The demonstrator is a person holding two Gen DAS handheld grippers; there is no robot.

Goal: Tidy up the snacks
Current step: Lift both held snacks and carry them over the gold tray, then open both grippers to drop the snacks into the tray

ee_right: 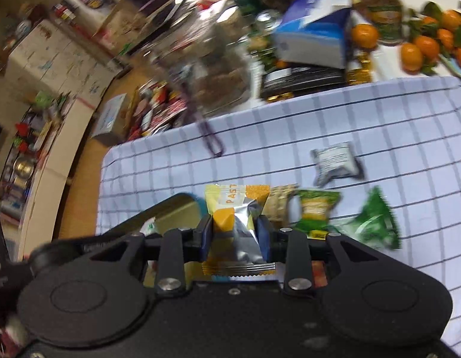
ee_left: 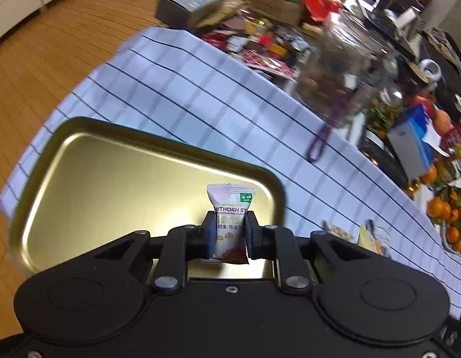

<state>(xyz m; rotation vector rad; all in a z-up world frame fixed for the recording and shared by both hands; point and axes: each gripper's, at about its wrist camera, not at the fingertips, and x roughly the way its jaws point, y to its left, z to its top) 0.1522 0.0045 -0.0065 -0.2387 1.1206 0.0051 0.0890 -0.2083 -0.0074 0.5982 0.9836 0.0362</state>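
Note:
In the left wrist view my left gripper [ee_left: 230, 234] is shut on a small pink-and-white hawthorn snack packet [ee_left: 231, 208], held upright above a shallow gold metal tray [ee_left: 117, 173] on the checked cloth. The tray's inside is bare. In the right wrist view my right gripper [ee_right: 235, 232] is shut on a yellow-and-silver pastry packet [ee_right: 236, 211]. Beyond it on the cloth lie a green-and-yellow packet [ee_right: 315, 208], a green foil packet [ee_right: 376, 223] and a silver packet [ee_right: 336, 162]. A corner of the gold tray [ee_right: 176, 208] shows to the left of the right gripper.
A blue-and-white checked cloth [ee_left: 200, 95] covers the table. A large glass jar [ee_left: 344, 68] stands at its far edge with a purple loop [ee_left: 318, 143] below it. A blue tissue box [ee_right: 314, 38], oranges [ee_right: 424, 44] and cluttered packets lie behind. Wooden floor [ee_left: 66, 44] lies beyond the table's left edge.

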